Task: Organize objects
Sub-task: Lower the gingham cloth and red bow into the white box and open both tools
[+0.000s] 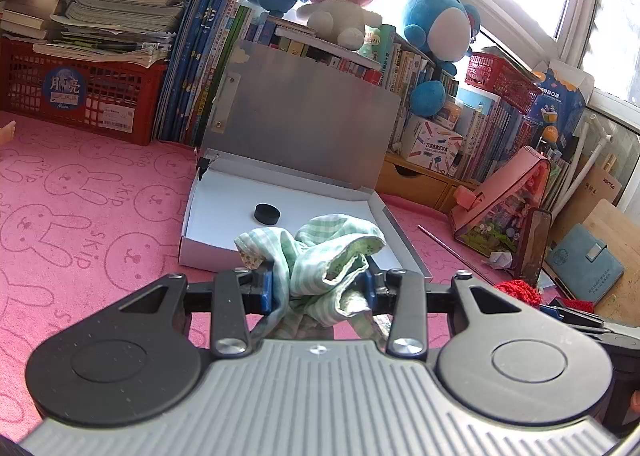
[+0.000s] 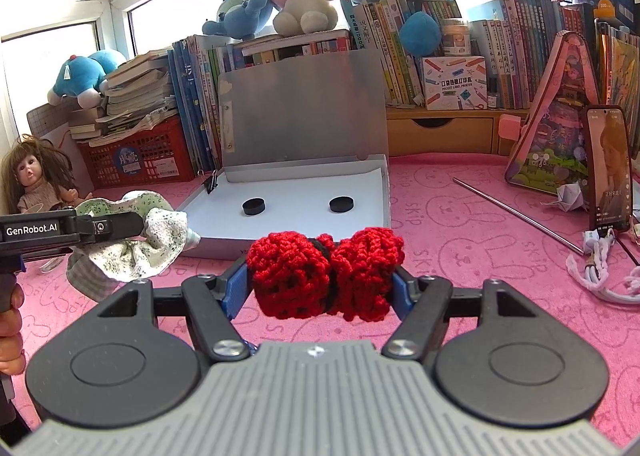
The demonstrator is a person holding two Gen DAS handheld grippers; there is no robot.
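Left jaws narrow, clamping green cloth [image 1: 320,256] | right jaws half-wide, clamping red crochet bow [image 2: 326,272]

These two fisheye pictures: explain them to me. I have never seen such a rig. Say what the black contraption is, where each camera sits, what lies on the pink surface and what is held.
There is no robot here. A person carries a two-finger tool in each hand, and a camera on each tool looks forward along its fingers.

The left wrist view shows the left hand-held gripper shut on a bunched green checked cloth.

The right wrist view shows the right hand-held gripper shut on a red crocheted bow. The left tool and its cloth show at that picture's left edge.

On the pink rabbit-print mat lies an open white box, its grey lid standing up at the back, with two black round discs inside. Also there: a doll, a thin metal rod, a phone propped upright and a white cord. Books and plush toys stand behind.
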